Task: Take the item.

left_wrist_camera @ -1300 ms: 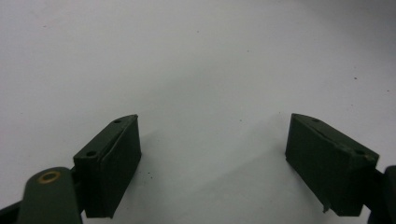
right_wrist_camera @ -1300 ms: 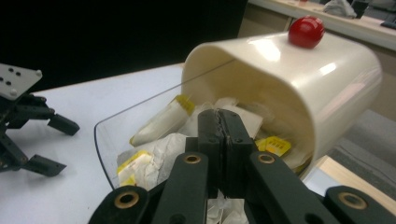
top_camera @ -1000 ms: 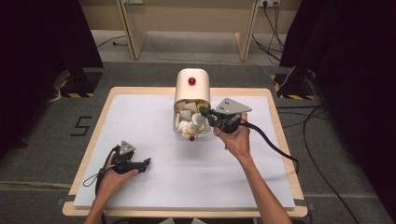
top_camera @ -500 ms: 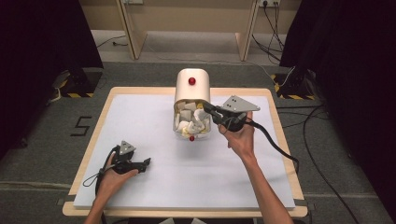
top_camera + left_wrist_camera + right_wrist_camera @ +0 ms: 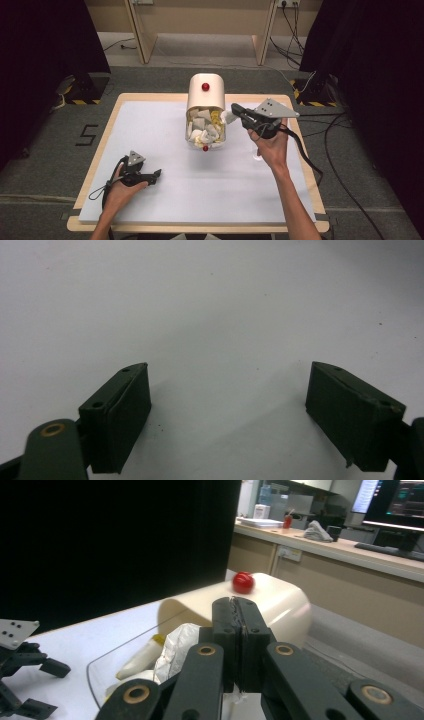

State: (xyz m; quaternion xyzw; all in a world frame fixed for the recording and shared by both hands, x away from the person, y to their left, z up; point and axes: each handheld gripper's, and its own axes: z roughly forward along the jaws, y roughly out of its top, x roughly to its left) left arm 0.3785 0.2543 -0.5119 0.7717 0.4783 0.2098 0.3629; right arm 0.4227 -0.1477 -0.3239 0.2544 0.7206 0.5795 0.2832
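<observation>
We pinch a white crumpled wrapper (image 5: 227, 117) in our right gripper (image 5: 235, 108) to pull it from the bin (image 5: 205, 90), while our left gripper (image 5: 156, 174) fingers (image 5: 117, 417) stay spread.

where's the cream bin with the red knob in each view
high view: cream bin at top centre of the table, left of the right tongs, which are shut on a white packet.
right gripper view: cream bin mid-frame, just behind the right tongs' tips.
left gripper view: bare white table top between the open left tongs.
shared landmark: red knob.
</observation>
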